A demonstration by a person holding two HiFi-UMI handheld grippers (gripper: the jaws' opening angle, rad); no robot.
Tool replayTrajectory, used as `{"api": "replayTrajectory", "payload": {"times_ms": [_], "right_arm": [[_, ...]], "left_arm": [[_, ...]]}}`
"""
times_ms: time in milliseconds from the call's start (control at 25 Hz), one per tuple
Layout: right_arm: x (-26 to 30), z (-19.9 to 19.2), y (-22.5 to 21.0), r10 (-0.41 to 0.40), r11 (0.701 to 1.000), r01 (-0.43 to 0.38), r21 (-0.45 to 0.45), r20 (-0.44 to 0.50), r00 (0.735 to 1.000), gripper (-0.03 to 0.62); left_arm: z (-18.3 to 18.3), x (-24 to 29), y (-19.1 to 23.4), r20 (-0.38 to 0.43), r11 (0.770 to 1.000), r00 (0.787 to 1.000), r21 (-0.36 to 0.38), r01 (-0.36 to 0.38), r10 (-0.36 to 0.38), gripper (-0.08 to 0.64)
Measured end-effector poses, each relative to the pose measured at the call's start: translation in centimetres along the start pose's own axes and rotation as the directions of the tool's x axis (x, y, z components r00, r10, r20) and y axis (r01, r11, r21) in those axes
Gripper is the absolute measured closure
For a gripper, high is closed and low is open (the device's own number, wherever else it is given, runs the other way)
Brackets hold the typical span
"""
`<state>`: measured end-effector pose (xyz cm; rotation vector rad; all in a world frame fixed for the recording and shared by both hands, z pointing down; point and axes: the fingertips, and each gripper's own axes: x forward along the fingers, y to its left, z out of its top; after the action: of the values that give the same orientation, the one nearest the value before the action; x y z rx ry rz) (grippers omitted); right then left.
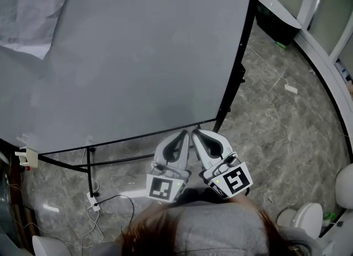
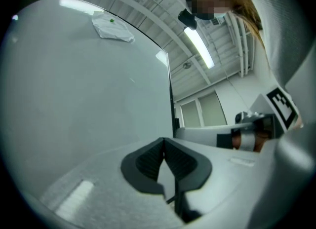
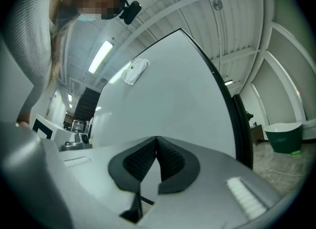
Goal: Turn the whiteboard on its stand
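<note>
The whiteboard (image 1: 127, 56) is a large pale panel in a black frame, tipped toward flat on its black stand (image 1: 88, 166). A white cloth (image 1: 27, 17) lies on its far left corner. My left gripper (image 1: 185, 133) and right gripper (image 1: 197, 132) sit side by side just below the board's near edge, close to its right corner. Both are shut, tips meeting with nothing between them. In the left gripper view the left gripper (image 2: 164, 140) points at the board's face (image 2: 89, 90). In the right gripper view the right gripper (image 3: 156, 138) does the same, with the board (image 3: 173, 90) ahead.
The stand's right post (image 1: 234, 84) runs along the board's right side. A dark bin (image 1: 278, 17) stands far right on the stone floor. A white cable and plug strip (image 1: 94, 205) lie near the left leg. White round objects (image 1: 309, 216) sit at lower right.
</note>
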<state>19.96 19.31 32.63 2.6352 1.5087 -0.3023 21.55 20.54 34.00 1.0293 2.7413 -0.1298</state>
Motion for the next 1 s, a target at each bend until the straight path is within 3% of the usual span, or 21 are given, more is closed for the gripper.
{"api": "replayTrajectory", "payload": {"times_ms": [240, 480, 640, 840, 920, 1000], "right_arm": [[-1.3, -0.7, -5.1, 0.028, 0.999, -0.028, 0.02, -0.008, 1.0, 0.598], [-4.2, -0.4, -11.7, 0.198, 0.979, -0.198, 0.04, -0.011, 0.98, 0.598], [-6.5, -0.6, -15.3, 0.317, 0.948, -0.314, 0.05, -0.073, 0.945, 0.598], [-6.1, -0.2, -16.9, 0.395, 0.919, -0.393, 0.037, -0.077, 0.916, 0.598], [-5.2, -1.0, -16.8, 0.44, 0.897, -0.441, 0.019, -0.12, 0.89, 0.598], [-4.2, -2.3, -17.3, 0.504, 0.861, -0.507, 0.032, -0.18, 0.845, 0.586]], "left_arm": [[-1.4, 4.0, -1.8, -0.022, 0.999, 0.998, 0.006, -0.054, 0.054, 0.565], [-3.1, 10.5, -5.6, 0.02, 0.982, 0.982, 0.03, -0.187, 0.187, 0.564], [-4.0, 13.0, -8.3, 0.049, 0.956, 0.955, 0.025, -0.294, 0.292, 0.565], [-4.3, 13.3, -9.1, -0.006, 0.934, 0.934, 0.02, -0.357, 0.358, 0.565], [-3.8, 12.5, -8.7, 0.013, 0.926, 0.926, 0.032, -0.377, 0.377, 0.565], [-3.1, 11.8, -8.7, 0.05, 0.915, 0.917, 0.056, -0.399, 0.397, 0.565]]}}
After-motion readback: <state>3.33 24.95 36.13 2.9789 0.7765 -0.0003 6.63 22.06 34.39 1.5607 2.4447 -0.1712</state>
